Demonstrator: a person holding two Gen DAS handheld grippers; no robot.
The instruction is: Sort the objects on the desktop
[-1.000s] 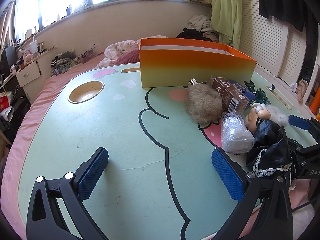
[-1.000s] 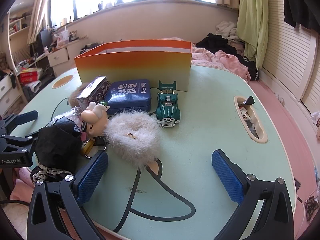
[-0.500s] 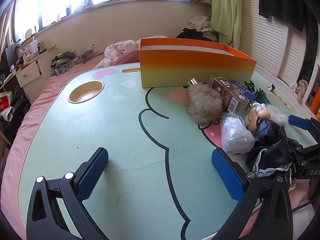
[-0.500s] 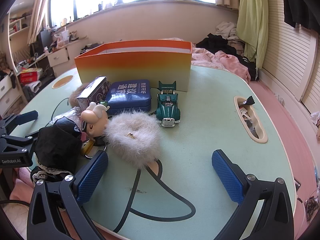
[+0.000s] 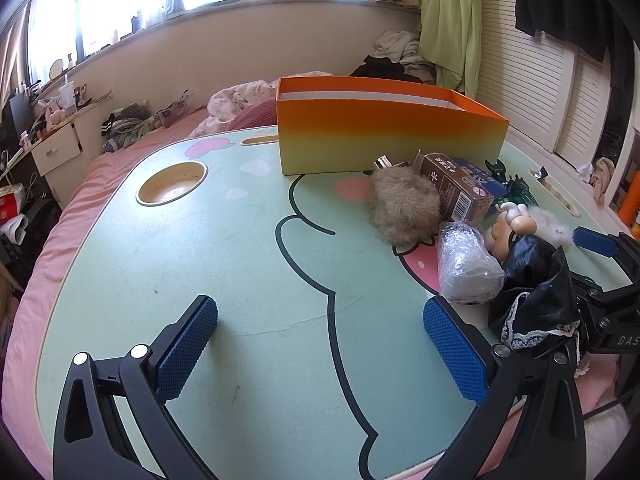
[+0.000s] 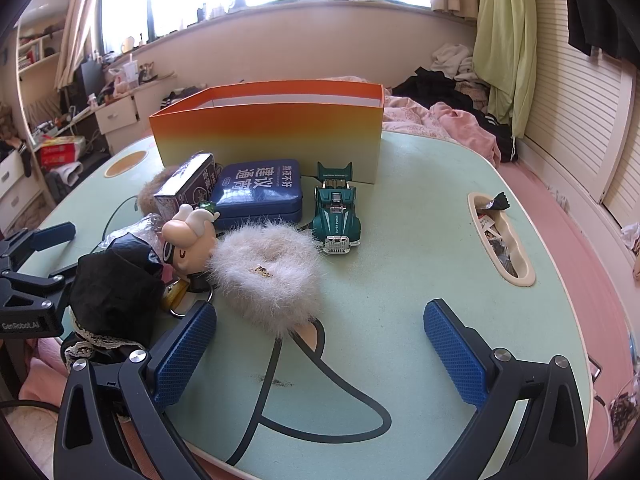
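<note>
Each tool (image 5: 320, 346) is black, with silver screws and textured blue pads (image 6: 454, 354).

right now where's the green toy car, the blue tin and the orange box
green toy car (image 6: 337, 214), right wrist view, on its hood
blue tin (image 6: 259, 189), right wrist view, middle of the lid
orange box (image 5: 390, 136), left wrist view, on its front wall
</note>
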